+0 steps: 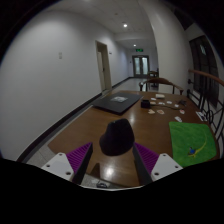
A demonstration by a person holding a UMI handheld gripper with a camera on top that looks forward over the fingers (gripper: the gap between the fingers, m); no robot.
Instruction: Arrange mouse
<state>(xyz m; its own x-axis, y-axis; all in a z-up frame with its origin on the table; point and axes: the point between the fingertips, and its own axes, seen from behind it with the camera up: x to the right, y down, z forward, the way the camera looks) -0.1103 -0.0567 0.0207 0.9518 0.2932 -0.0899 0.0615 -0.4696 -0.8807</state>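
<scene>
A dark computer mouse (117,138) sits between my fingertips over the brown wooden table (85,125). My gripper (113,149) is closed on the mouse, with the purple pads (80,157) against its sides. The mouse's underside is hidden, so I cannot tell whether it rests on the table or hangs just above it.
A closed dark laptop (117,102) lies further ahead on the table. A green mat (192,138) lies to the right of the fingers, with small white items (180,120) beyond it. Small objects (152,103) stand right of the laptop. A railing (205,95) stands at the far right.
</scene>
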